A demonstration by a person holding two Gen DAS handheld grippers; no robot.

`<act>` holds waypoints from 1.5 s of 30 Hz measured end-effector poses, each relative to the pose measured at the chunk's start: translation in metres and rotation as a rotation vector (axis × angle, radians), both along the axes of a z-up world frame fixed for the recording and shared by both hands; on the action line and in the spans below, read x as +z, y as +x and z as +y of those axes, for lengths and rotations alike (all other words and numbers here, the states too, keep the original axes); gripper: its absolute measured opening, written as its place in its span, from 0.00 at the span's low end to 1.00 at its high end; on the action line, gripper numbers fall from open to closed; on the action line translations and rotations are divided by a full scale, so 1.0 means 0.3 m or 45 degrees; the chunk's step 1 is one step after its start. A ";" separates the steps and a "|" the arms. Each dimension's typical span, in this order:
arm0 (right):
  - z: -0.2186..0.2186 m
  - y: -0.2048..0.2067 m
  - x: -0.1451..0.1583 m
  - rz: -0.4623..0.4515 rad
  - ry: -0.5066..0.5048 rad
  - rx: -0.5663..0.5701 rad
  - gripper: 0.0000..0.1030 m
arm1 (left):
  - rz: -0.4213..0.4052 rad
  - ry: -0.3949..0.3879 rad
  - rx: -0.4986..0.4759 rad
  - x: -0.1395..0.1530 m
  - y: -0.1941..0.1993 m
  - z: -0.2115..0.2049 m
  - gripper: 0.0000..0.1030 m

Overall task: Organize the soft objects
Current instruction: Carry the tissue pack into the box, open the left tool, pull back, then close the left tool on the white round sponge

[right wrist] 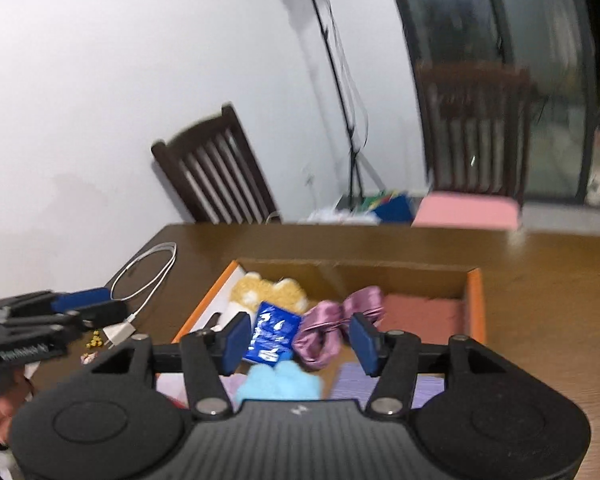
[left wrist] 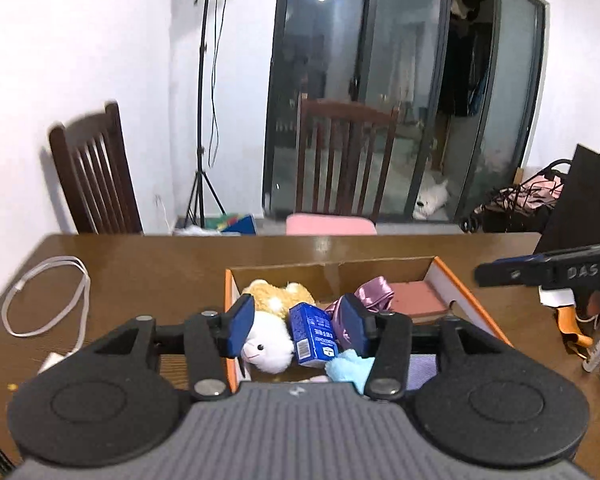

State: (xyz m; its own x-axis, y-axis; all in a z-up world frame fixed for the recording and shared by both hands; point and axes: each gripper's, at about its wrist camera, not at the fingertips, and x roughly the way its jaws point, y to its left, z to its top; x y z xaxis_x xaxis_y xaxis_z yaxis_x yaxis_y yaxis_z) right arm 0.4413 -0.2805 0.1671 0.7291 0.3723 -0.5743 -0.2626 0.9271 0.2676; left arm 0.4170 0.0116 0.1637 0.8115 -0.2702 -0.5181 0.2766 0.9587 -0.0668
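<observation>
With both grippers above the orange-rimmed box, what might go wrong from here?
1. The blue tissue packet leans loosely among the soft toys, so a low pass by either hand-held gripper, left or right, may tip it.
2. The purple satin bow has loops that open fingers might snag.
3. The white charging cable lies beside the orange-rimmed cardboard box; a sweep could drag it.

Dim indoor light from lamps reflected in the glass doors [left wrist: 364, 80] at twelve o'clock, glare on the desk [left wrist: 324, 245], motion blur throughout, fisheye bending and dark corners.
</observation>
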 end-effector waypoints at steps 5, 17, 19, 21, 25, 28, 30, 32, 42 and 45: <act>-0.078 -0.206 0.059 -0.143 -0.056 -0.047 0.59 | -0.124 0.021 0.026 0.031 -0.224 -0.022 0.65; -0.088 -0.826 -0.323 -0.396 -0.075 0.062 0.78 | -0.059 -0.065 0.036 -0.321 -0.759 -0.077 0.81; -0.104 -0.879 -0.390 -0.356 -0.008 0.102 0.78 | 0.003 -0.040 0.013 -0.366 -0.787 -0.099 0.81; -0.115 -0.906 -0.433 -0.317 0.052 0.093 0.78 | 0.025 -0.016 0.002 -0.396 -0.787 -0.100 0.81; -0.110 -0.904 -0.464 -0.291 0.031 0.048 0.78 | 0.031 0.002 0.007 -0.403 -0.739 -0.132 0.81; -0.111 -0.883 -0.462 -0.293 0.022 0.014 0.78 | 0.027 0.007 0.002 -0.422 -0.713 -0.154 0.81; -0.112 -0.876 -0.472 -0.288 0.033 -0.002 0.77 | 0.028 0.025 0.008 -0.438 -0.681 -0.163 0.80; -0.115 -0.848 -0.478 -0.271 0.024 -0.040 0.76 | 0.051 0.028 0.024 -0.455 -0.646 -0.161 0.80; -0.199 -0.632 -0.538 -0.137 -0.066 -0.246 0.68 | 0.112 -0.039 0.060 -0.494 -0.475 -0.166 0.74; -0.244 -0.569 -0.557 -0.093 0.015 -0.258 0.59 | 0.116 -0.085 -0.019 -0.489 -0.445 -0.212 0.69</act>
State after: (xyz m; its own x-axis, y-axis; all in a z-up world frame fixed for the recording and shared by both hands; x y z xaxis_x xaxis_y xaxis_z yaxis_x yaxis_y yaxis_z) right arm 0.2705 -0.3537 -0.0001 0.8293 0.2199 -0.5137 -0.0899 0.9598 0.2658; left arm 0.2835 -0.0521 0.0169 0.7576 -0.3182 -0.5699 0.2807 0.9471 -0.1556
